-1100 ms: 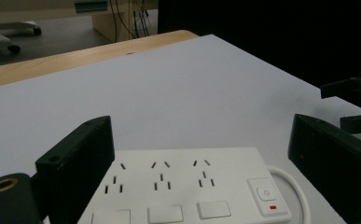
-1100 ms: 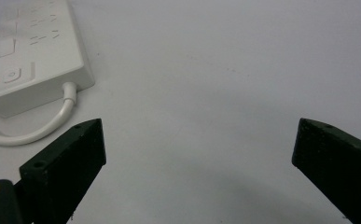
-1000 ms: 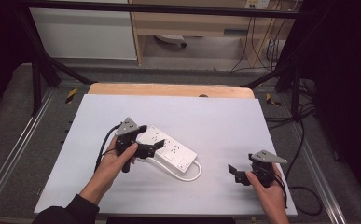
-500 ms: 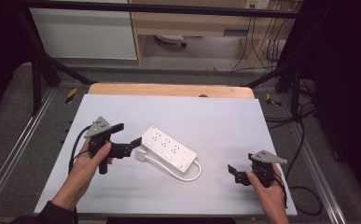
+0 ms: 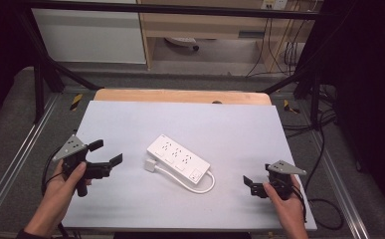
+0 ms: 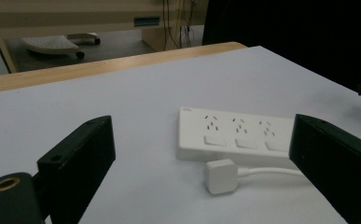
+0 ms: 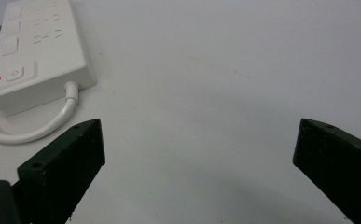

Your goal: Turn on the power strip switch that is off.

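Note:
A white power strip (image 5: 178,159) lies flat and diagonal at the middle of the white table. Its white plug (image 5: 150,165) rests beside its near-left end, and its cable (image 5: 202,188) loops around the near-right end. My left gripper (image 5: 105,152) is open at the table's left, well apart from the strip, with nothing between its jaws. In the left gripper view the strip (image 6: 236,135) and the plug (image 6: 221,176) lie ahead of the open left gripper (image 6: 201,128). My right gripper (image 5: 250,185) is open and empty near the front right. The right gripper view has the strip's switch end (image 7: 33,51) and the cable (image 7: 38,133) at upper left.
The white table top (image 5: 230,124) has a wooden strip (image 5: 180,95) along its far edge. Metal rails (image 5: 11,159) run along both sides. Dark cables (image 5: 324,199) lie on the floor to the right, and black frame bars stand at the back.
My left gripper has drawn back leftward from the strip's plug end to the table's left side, open and empty. The strip, the plug and the right gripper have stayed put.

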The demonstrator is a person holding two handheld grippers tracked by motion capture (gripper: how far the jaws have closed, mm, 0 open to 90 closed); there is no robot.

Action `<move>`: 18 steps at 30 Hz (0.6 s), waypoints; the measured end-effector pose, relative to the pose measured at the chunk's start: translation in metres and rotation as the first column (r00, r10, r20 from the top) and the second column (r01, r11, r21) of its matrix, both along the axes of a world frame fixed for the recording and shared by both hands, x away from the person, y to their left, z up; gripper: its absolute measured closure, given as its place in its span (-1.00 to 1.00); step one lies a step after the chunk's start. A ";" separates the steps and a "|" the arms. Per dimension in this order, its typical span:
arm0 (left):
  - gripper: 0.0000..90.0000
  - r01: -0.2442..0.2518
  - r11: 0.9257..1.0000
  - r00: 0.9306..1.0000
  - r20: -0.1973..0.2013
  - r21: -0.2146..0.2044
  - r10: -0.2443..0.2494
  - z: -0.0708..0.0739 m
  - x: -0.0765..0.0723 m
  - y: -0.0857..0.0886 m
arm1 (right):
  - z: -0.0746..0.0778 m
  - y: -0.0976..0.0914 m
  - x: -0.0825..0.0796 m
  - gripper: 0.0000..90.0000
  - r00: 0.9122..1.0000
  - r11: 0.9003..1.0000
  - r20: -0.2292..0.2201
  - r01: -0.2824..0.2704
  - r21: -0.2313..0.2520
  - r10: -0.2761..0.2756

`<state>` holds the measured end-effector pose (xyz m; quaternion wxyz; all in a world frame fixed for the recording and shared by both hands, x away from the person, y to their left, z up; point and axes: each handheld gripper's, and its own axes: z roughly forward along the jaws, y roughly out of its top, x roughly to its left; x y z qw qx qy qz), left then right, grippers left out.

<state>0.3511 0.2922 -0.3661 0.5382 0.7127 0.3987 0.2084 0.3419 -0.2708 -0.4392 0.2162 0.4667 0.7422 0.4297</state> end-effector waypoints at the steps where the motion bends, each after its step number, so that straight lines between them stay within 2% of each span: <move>1: -0.84 -0.008 1.000 1.000 0.002 -0.002 0.008 -0.003 -0.001 0.004 | 0.000 0.000 0.000 -0.94 1.000 1.000 0.001 -0.001 -0.002 0.001; 12: -0.81 -0.059 0.998 0.998 -0.013 -0.021 0.059 -0.036 -0.019 0.035 | -0.001 0.000 0.001 -0.94 1.000 1.000 -0.003 0.001 0.000 -0.001; 18: -0.80 -0.068 0.997 0.997 -0.024 -0.022 0.067 -0.050 -0.024 0.040 | -0.001 0.000 0.001 -0.94 1.000 1.000 -0.005 0.000 -0.005 0.000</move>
